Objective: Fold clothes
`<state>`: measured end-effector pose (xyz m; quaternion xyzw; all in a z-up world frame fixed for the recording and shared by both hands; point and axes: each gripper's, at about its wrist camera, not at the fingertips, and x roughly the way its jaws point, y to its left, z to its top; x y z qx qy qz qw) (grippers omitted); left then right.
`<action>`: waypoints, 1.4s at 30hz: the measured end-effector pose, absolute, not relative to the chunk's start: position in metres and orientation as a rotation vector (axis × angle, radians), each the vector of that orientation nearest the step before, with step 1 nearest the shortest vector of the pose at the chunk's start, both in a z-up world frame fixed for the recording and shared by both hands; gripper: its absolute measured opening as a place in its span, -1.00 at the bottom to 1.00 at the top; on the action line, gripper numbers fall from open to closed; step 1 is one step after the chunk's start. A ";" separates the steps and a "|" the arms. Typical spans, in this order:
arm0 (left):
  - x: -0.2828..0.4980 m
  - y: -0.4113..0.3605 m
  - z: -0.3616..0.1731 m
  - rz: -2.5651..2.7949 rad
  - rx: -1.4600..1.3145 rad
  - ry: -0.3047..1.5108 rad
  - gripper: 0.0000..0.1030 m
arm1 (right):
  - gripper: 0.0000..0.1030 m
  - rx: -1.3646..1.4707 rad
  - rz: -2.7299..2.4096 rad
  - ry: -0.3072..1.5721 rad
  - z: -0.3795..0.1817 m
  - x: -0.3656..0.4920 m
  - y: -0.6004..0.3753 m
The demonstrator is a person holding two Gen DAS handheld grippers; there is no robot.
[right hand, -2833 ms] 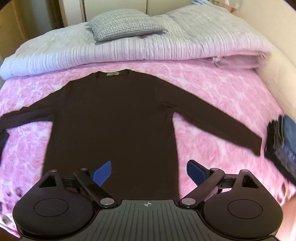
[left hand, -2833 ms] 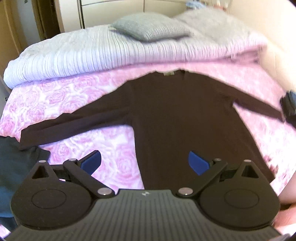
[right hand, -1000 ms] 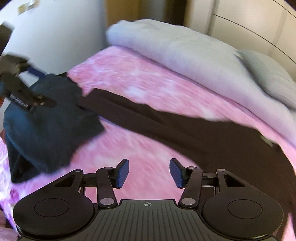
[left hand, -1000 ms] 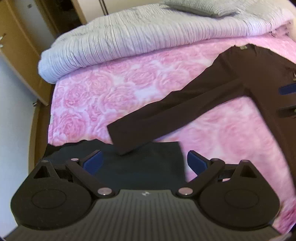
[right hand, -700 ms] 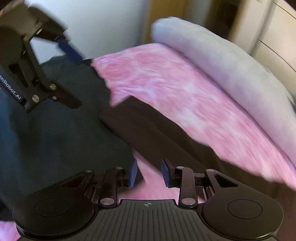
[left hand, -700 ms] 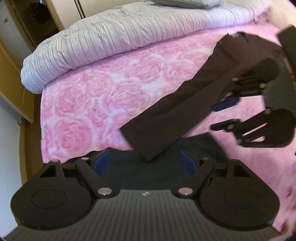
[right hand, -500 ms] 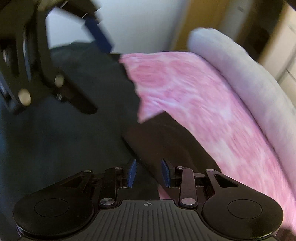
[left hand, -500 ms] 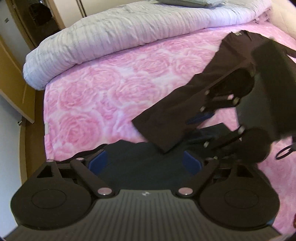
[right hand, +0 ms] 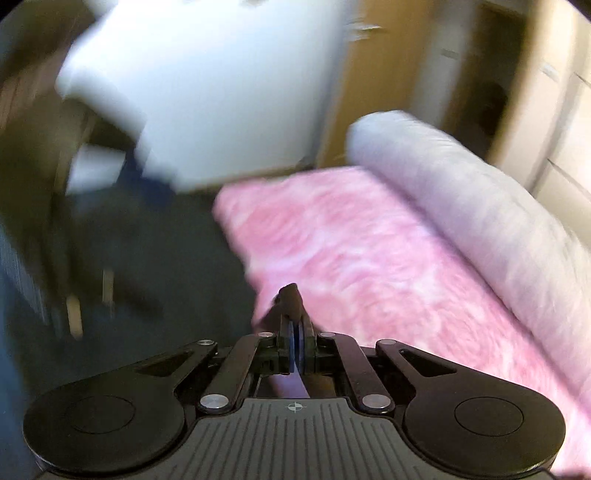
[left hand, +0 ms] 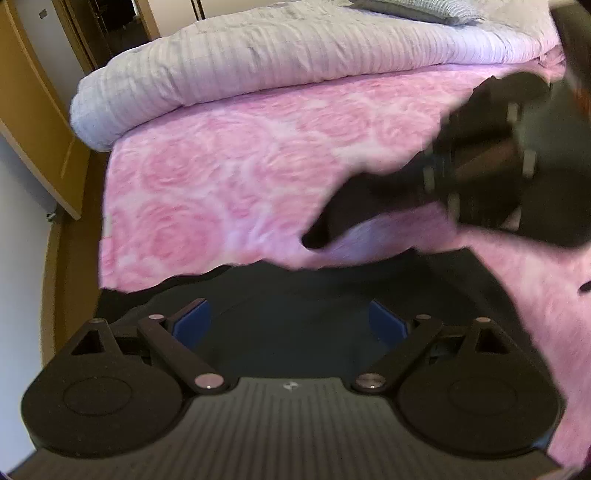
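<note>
The dark brown sweater's sleeve [left hand: 343, 218] hangs lifted above the pink bedspread [left hand: 221, 177], its cuff end free. My right gripper [right hand: 297, 341] is shut on the sleeve, and a tip of brown cloth [right hand: 290, 295] sticks out past its blue pads. In the left wrist view the right gripper [left hand: 480, 173] appears blurred at the right, holding the sleeve up. My left gripper [left hand: 290, 321] is open and empty, low over a dark blue garment [left hand: 314, 295] at the bed's near edge. The sweater's body is out of view.
A folded grey ribbed duvet [left hand: 295, 62] lies along the bed's far side, with a grey pillow [left hand: 406, 7] on it. Wooden wardrobe doors [left hand: 26, 110] stand left of the bed. The dark blue garment also shows in the right wrist view [right hand: 147, 266].
My right gripper has closed on the sleeve cuff and lifted it off the bed toward the right. My left gripper has stayed open over the dark blue garment.
</note>
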<state>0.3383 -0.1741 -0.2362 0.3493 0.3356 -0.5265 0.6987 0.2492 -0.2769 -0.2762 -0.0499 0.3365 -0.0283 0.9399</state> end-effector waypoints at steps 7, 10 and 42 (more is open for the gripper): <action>0.257 -0.246 -0.215 -1.300 0.715 0.708 0.76 | -0.99 0.254 -0.282 0.397 -0.187 0.167 -0.439; 0.207 -0.283 -0.209 -1.364 0.691 0.685 0.76 | -0.99 0.275 -0.506 0.211 -0.144 0.069 -0.506; -0.034 -0.476 -0.332 -1.259 0.971 0.527 -0.49 | -0.47 0.721 -1.143 0.695 -0.332 -0.320 -0.707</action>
